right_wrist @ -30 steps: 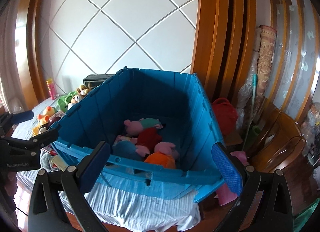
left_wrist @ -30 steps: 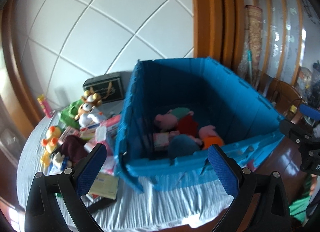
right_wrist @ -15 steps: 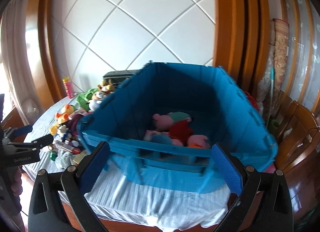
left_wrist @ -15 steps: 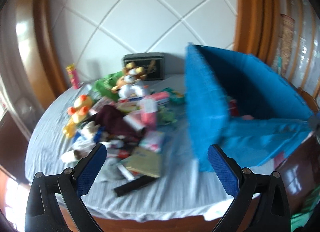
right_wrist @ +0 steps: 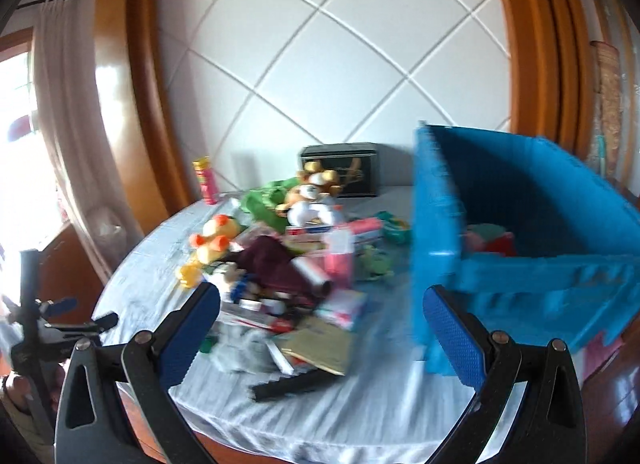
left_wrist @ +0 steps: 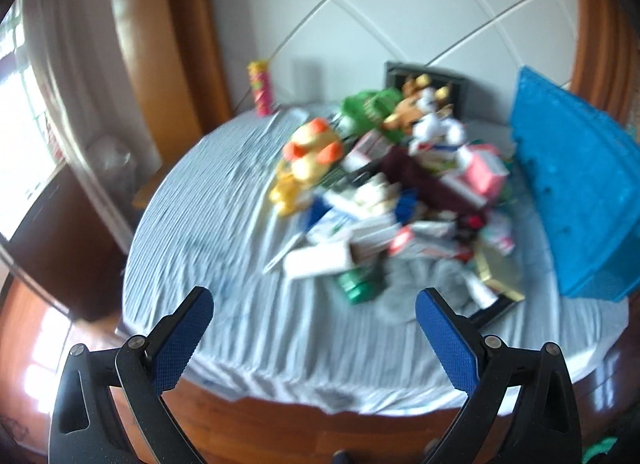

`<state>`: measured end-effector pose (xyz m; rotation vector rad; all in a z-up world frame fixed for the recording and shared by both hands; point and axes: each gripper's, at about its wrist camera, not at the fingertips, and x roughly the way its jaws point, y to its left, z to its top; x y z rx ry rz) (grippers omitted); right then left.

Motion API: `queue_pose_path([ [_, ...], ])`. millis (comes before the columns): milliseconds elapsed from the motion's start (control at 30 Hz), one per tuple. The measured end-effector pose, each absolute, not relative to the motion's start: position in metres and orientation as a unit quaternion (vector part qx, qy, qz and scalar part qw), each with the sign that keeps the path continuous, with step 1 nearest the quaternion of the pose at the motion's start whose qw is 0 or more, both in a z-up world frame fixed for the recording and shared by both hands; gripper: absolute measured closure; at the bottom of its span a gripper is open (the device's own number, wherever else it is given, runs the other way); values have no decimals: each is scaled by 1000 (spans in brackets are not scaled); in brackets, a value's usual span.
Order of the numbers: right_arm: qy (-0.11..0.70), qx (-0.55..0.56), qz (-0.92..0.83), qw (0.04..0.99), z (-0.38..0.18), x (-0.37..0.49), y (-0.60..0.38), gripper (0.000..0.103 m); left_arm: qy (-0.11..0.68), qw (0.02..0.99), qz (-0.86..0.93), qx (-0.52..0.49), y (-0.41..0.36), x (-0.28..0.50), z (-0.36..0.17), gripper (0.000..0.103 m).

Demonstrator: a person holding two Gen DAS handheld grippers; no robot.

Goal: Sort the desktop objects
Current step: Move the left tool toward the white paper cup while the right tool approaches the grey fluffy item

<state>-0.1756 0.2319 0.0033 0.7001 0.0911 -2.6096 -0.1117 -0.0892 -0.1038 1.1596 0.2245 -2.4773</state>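
A pile of toys, boxes and tubes (left_wrist: 400,207) lies on the round table's grey cloth (left_wrist: 216,199); it also shows in the right wrist view (right_wrist: 288,276). A yellow plush duck (left_wrist: 308,159) lies at the pile's left. A big blue crate (right_wrist: 532,248) with plush toys inside stands to the right, seen also in the left wrist view (left_wrist: 576,199). My left gripper (left_wrist: 314,334) is open and empty, above the table's near edge. My right gripper (right_wrist: 322,330) is open and empty, facing the pile and the crate's corner. Both views are blurred.
A black box (right_wrist: 340,171) stands at the back by the wall. A pink and yellow can (left_wrist: 262,87) stands at the back left. A black bar (right_wrist: 296,384) lies near the front edge. The left gripper shows at far left (right_wrist: 60,316).
Both cameras have swung left, away from the crate's inside and towards the pile on the table. Both grippers stay open and empty.
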Motion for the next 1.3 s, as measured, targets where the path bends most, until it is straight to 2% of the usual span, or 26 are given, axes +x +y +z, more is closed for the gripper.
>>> queue_pose_path([
  [133,26,251,-943,216,-9,-175,200,0,92,203,-878,424,-116,-103,-126,1],
  [233,25,332,-911,245,-43,-197,177,0,101,196,-872,437,-124,-107,-143,1],
  [333,54,352,-903,239,-66,-206,160,0,104,192,-864,454,-129,-115,-161,1],
  [733,77,419,-862,276,-138,-282,124,0,106,162,-835,515,-127,-193,-225,1],
  [1067,81,454,-846,268,-168,-296,87,0,43,112,-831,543,-147,-244,-261,1],
  [1300,31,480,-856,189,-192,-275,58,0,-42,-9,-842,538,-166,-279,-277,1],
])
